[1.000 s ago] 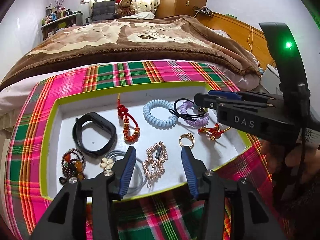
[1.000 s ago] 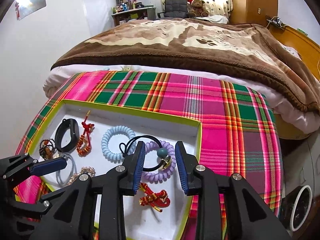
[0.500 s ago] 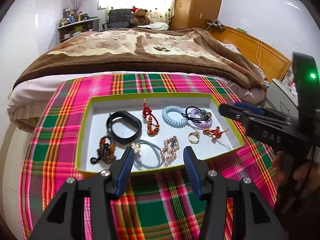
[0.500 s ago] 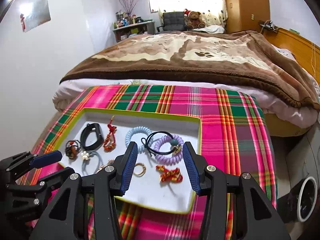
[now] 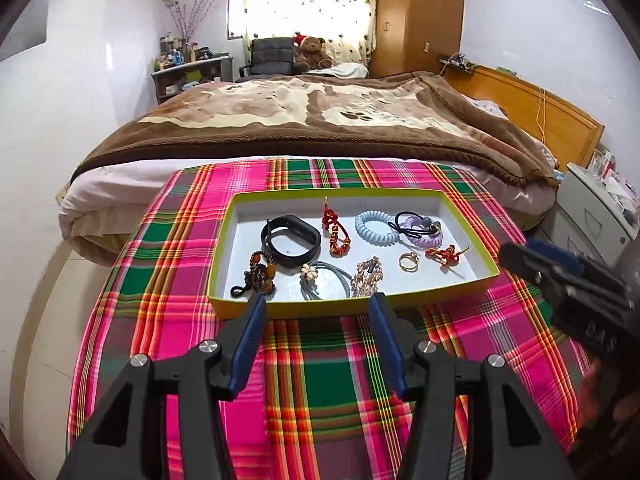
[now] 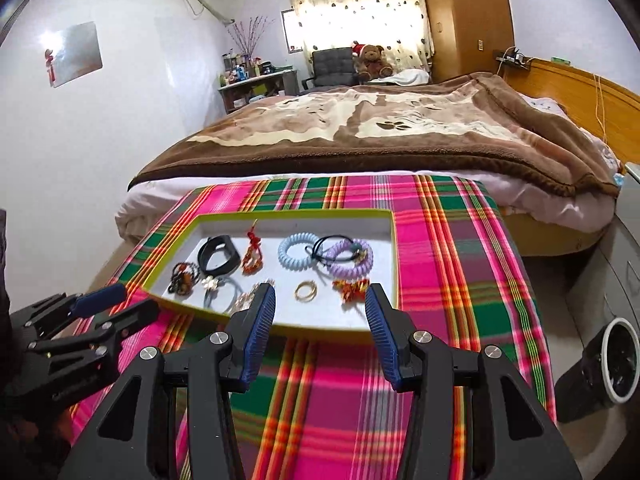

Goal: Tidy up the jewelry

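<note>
A green-rimmed white tray (image 5: pixel 222 248) lies on a pink-and-green plaid cloth (image 5: pixel 320 380). It holds a black band (image 5: pixel 290 242), a red knotted bracelet (image 5: pixel 338 234), a blue coil hair tie (image 5: pixel 376 228), a purple coil tie (image 5: pixel 422 236) with a black elastic across it, a gold ring (image 5: pixel 409 261), a red knot charm (image 5: pixel 444 254), a gold hair clip (image 5: pixel 366 276), a grey hair tie (image 5: pixel 320 280) and a brown bead bracelet (image 5: pixel 260 274). My left gripper (image 5: pixel 317 302) and right gripper (image 6: pixel 320 291) hover open and empty before the tray's (image 6: pixel 394 256) near edge.
Behind the cloth lies a bed with a brown blanket (image 5: pixel 320 120) and a wooden headboard (image 5: pixel 540 120). A white nightstand (image 5: pixel 592 208) stands at the right. A black-and-white round object (image 6: pixel 616 364) sits on the floor at the right. The right gripper (image 5: pixel 560 276) shows beside the tray.
Both grippers have drawn back and upward from over the tray to its near side. The right jaws have widened, leaving the black elastic on the purple coil tie.
</note>
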